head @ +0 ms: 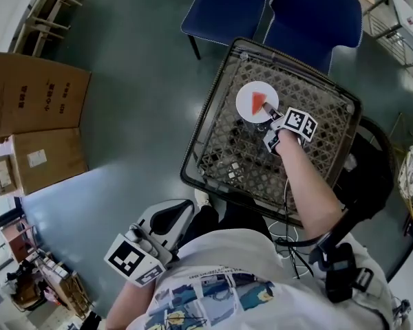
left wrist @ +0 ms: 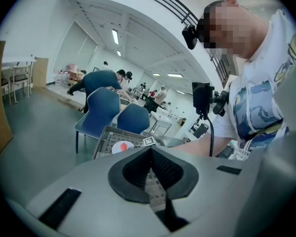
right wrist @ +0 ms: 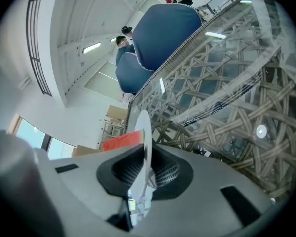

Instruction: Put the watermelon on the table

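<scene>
Right now your right gripper (head: 270, 111) reaches down into the wire basket (head: 224, 150), and its jaws are clamped on the near-right rim of the white plate (head: 246, 100). The right gripper view shows that rim edge-on, pinched between the two dark pads, with nothing else in the gap. The watermelon slice (head: 260, 102), a red wedge, lies on the plate just beyond the jaw tips, towards the plate's middle. It is not between the pads. In the right gripper view it sits against the plate's left face, right above the left pad, and you cannot tell from either view whether it touches that pad. Whether the plate rests on the basket's mesh floor or hangs just above it is also unclear.

Your left gripper (head: 173, 215) is held close to your body, near and left of the basket and well apart from it. Its jaws meet at the tips and hold nothing. Through the thin slit behind the tips you see only the basket's mesh.

The basket stands on the grey floor, with two blue chairs (head: 315, 16) just beyond its far side. Cardboard boxes (head: 34, 91) lie far off to the left.
</scene>
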